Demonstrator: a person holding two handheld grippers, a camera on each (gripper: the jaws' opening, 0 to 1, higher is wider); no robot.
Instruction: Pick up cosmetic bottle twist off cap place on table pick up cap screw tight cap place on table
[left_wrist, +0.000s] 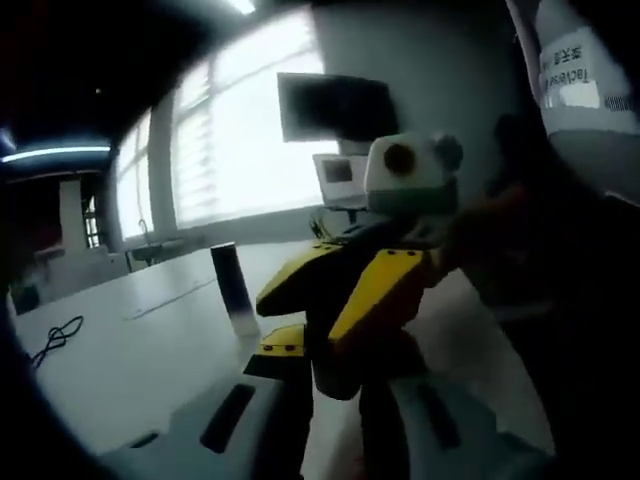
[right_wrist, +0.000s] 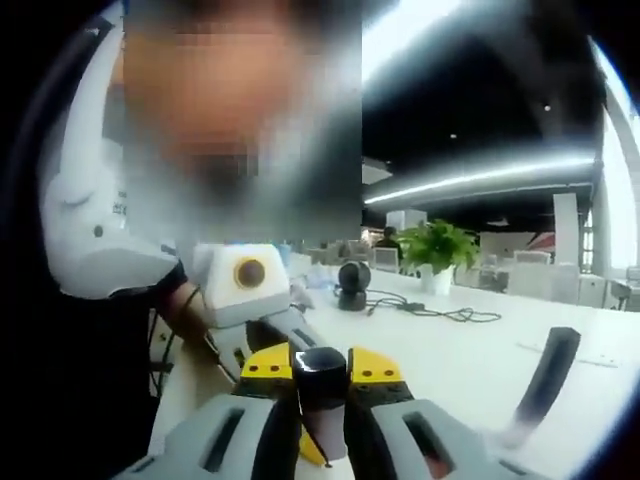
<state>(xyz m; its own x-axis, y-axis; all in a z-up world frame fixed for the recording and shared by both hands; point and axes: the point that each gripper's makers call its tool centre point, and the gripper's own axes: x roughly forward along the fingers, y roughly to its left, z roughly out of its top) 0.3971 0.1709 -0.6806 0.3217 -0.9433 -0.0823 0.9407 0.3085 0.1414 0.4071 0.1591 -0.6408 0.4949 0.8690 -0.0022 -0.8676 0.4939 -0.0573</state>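
A dark cap (right_wrist: 320, 372) is pinched between the right gripper (right_wrist: 322, 385) fingers, the left gripper's (left_wrist: 330, 420) state cannot be told, and cross-threading is risked if misaligned.

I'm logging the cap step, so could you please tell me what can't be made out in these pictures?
- Left gripper view: the right gripper crosses in front, hiding whatever sits between the jaws.
- Right gripper view: the dark-topped item is wedged among jaws that hide its lower part, so cap on or off is unclear.
- Right gripper view: the tall dark cylinder on the table is blurred.
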